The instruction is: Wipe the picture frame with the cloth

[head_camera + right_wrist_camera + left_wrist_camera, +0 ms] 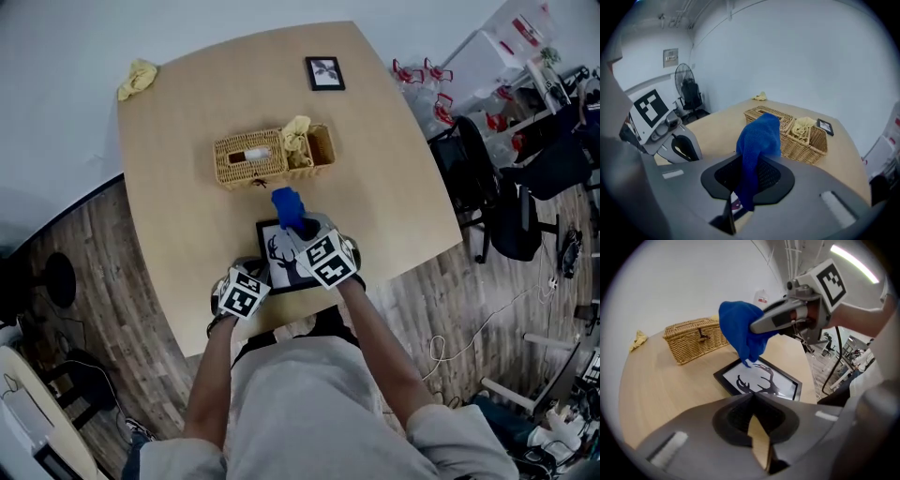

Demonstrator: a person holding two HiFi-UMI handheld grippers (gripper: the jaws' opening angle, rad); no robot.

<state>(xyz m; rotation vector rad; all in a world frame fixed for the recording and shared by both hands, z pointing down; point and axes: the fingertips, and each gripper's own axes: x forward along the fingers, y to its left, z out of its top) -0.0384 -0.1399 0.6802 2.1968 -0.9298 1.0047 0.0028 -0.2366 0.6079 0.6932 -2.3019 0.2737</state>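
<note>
We hold the blue cloth [758, 138] clenched in our right claw [740, 192], poised just over the picture frame [277, 255] lying flat at the near edge of the bench [187, 169], our left claw [754, 413] closed on nothing beside it; next, we judge, press down and sweep.

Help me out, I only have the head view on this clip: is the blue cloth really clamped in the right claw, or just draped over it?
Observer: Clamped. The right gripper view shows the blue cloth pinched in the right claw, with its loose end bunched above the jaws.
Operator: And the left claw, is it gripping the frame?
Observer: No. The left claw has its jaws together on nothing. The picture frame lies on the table ahead of it.
Operator: Is the cloth on the glass?
Observer: In the left gripper view its lowest fold hangs at the frame's far edge. Whether it touches cannot be told.
</note>
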